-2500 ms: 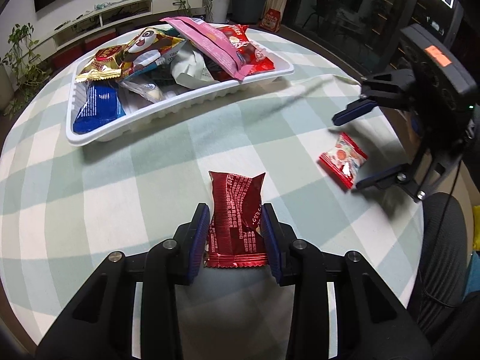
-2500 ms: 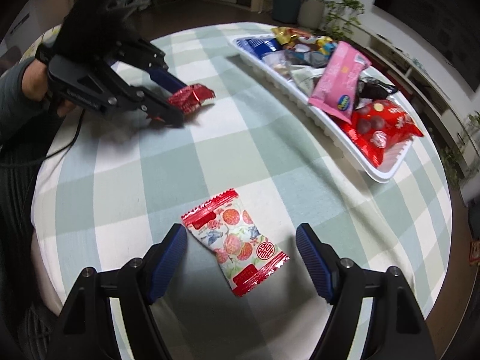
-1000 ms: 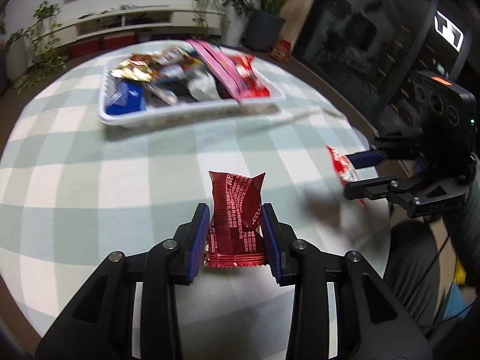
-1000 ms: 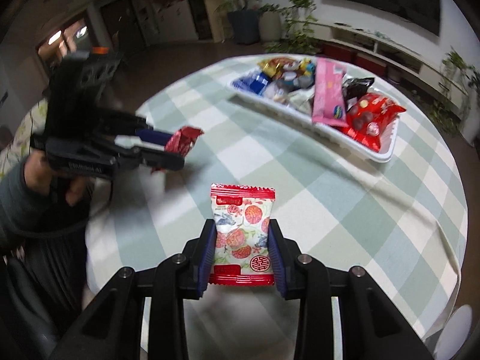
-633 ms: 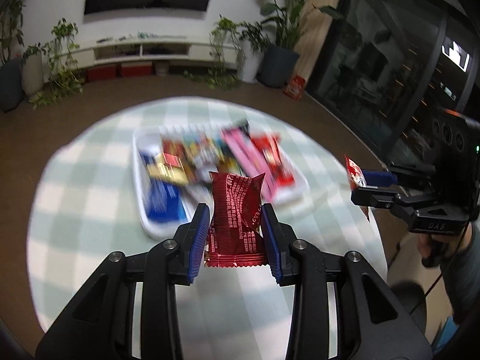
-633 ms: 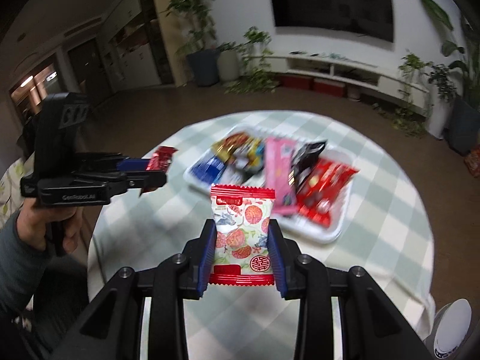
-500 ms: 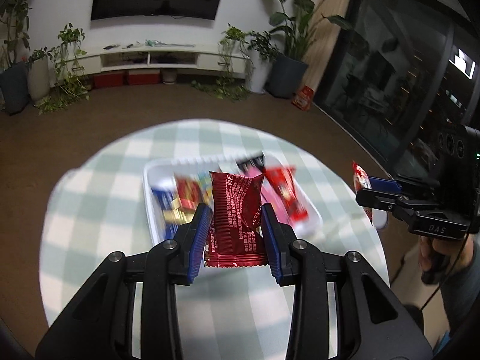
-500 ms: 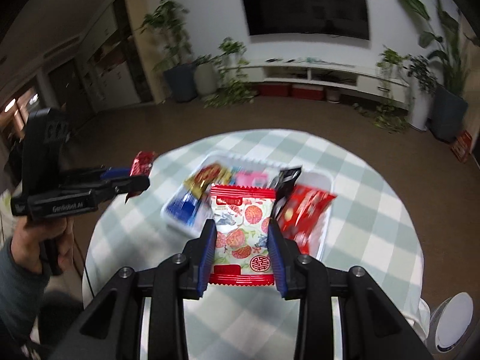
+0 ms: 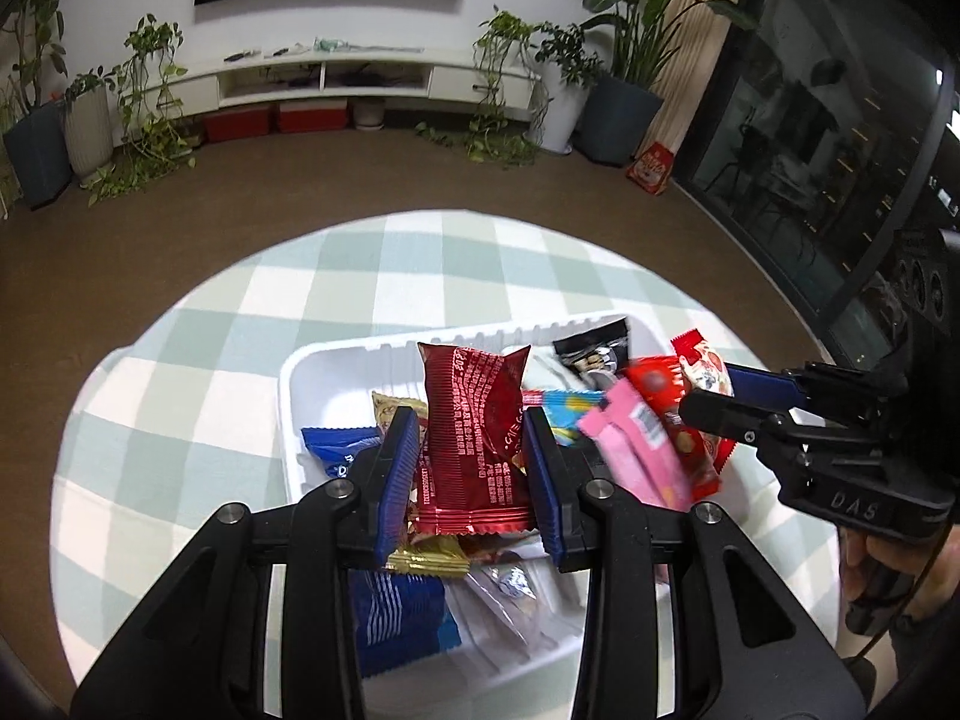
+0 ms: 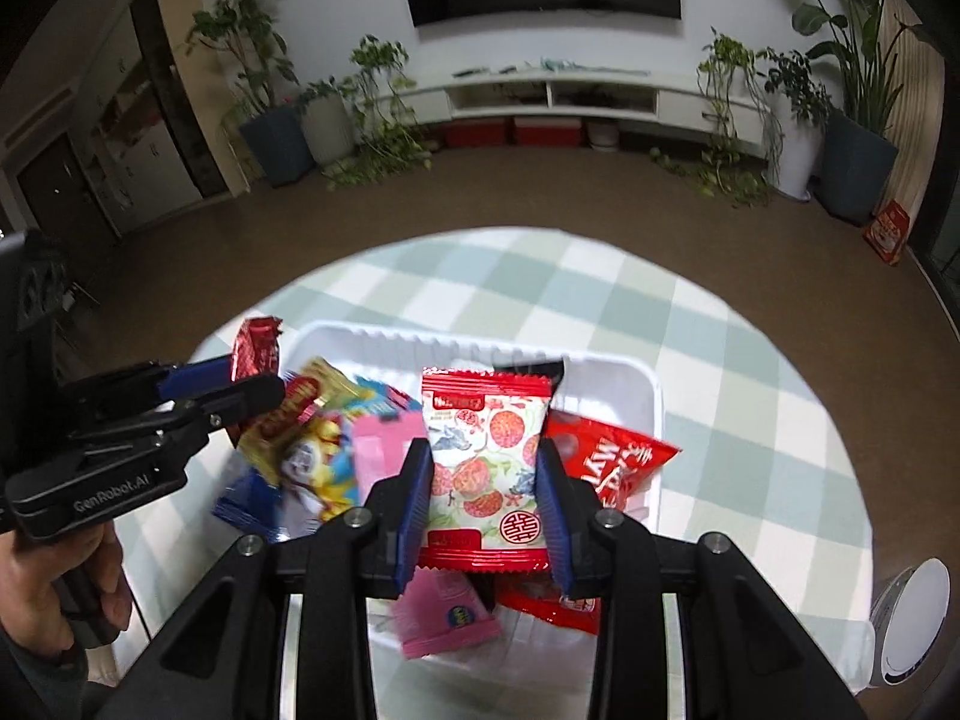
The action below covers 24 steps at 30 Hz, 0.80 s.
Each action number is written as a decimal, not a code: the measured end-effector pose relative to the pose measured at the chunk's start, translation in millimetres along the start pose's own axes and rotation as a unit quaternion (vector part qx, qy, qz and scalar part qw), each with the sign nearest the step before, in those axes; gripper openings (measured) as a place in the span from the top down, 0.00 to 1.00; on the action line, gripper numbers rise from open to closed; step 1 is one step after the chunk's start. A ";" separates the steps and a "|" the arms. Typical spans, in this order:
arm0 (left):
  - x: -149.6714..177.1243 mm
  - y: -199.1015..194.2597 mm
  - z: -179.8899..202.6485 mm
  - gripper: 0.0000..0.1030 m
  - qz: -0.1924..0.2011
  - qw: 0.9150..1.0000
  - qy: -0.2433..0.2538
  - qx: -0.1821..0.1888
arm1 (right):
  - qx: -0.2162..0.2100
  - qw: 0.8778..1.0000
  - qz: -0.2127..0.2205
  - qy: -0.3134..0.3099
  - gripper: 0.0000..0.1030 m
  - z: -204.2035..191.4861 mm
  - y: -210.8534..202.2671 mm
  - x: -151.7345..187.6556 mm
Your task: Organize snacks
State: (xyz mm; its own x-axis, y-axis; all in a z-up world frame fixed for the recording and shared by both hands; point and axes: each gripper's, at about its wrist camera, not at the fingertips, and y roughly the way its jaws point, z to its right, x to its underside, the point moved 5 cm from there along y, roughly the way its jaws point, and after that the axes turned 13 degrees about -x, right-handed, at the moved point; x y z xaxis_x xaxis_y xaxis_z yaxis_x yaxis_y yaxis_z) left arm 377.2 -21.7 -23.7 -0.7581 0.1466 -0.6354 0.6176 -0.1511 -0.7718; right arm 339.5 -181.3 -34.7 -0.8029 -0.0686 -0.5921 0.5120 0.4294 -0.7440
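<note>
My left gripper [image 9: 471, 468] is shut on a dark red snack packet [image 9: 474, 438] and holds it above the left part of the white tray [image 9: 336, 360]. My right gripper [image 10: 483, 504] is shut on a white packet with red fruit print [image 10: 483, 462] and holds it above the tray's [image 10: 600, 363] right part. The tray holds several snacks: a blue packet [image 9: 396, 618], a pink packet [image 9: 642, 450], a red bag [image 10: 606, 468] and a black packet [image 9: 594, 348]. The right gripper also shows in the left wrist view [image 9: 714, 396], the left gripper in the right wrist view [image 10: 252, 375].
The tray stands on a round table with a green and white checked cloth [image 9: 420, 264]. Brown floor surrounds the table. A white TV bench [image 9: 324, 75], potted plants [image 10: 270, 132] and a wall TV stand at the back. A white round object [image 10: 912, 618] stands low at the right.
Both grippers rose from the table with their packets and moved over the tray. The tray is now directly beneath both packets.
</note>
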 end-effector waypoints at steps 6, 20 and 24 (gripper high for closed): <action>5.1 31.3 4.4 0.68 -0.014 1.000 -0.001 0.004 | 0.014 1.000 -0.006 0.011 0.64 9.8 14.7 3.3; 6.3 35.3 3.8 0.56 -0.011 1.000 0.000 -0.009 | 0.035 0.999 -0.016 -0.004 0.58 10.7 26.8 7.1; 7.8 26.0 2.7 0.44 -0.002 1.000 -0.003 -0.012 | 0.039 0.999 -0.009 -0.005 0.46 8.8 22.0 5.2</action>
State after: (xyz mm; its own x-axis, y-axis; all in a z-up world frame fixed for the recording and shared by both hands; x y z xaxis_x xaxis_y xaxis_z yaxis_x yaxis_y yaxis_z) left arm 386.8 -27.1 -48.6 -0.7617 0.1405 -0.6326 0.6199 -0.1263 -0.7745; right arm 349.3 -180.1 -56.9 -0.8096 -0.0840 -0.5809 0.5199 0.3567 -0.7762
